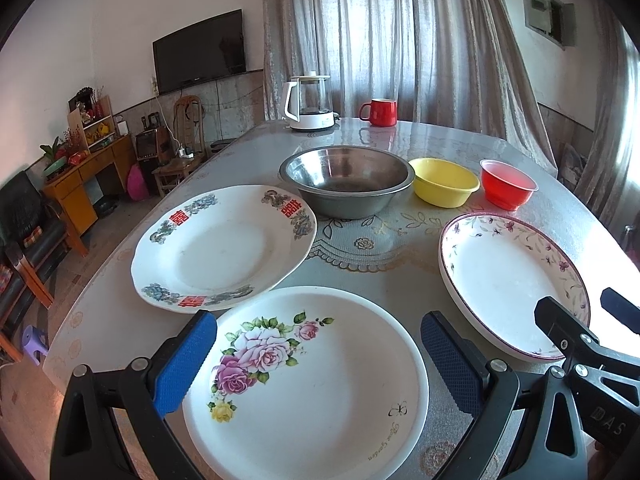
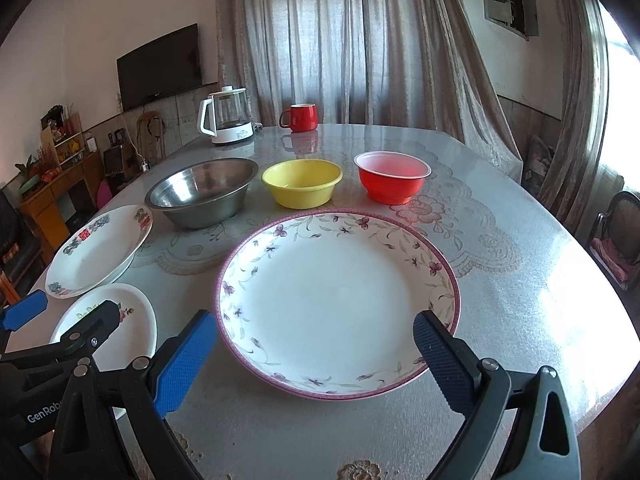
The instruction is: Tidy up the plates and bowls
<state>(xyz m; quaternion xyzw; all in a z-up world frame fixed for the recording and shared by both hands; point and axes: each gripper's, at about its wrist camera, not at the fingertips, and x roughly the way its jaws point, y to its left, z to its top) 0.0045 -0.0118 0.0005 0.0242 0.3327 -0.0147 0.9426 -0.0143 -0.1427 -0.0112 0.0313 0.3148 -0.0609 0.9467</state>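
Observation:
Three plates lie flat on the table. The rose-print plate (image 1: 312,384) sits nearest, under my open left gripper (image 1: 318,352), whose blue pads stand wide on either side of it. Beyond it is the plate with red characters (image 1: 224,248). The purple-rimmed floral plate (image 2: 336,300) lies under my open right gripper (image 2: 316,346). Behind the plates stand a steel bowl (image 2: 204,190), a yellow bowl (image 2: 302,182) and a red bowl (image 2: 392,176) in a row. All bowls look empty. Neither gripper holds anything.
A white and glass kettle (image 1: 308,102) and a red mug (image 1: 380,112) stand at the far edge of the glass-topped table (image 2: 520,280). Curtains hang behind. Chairs and a wooden cabinet (image 1: 88,184) stand to the left of the table.

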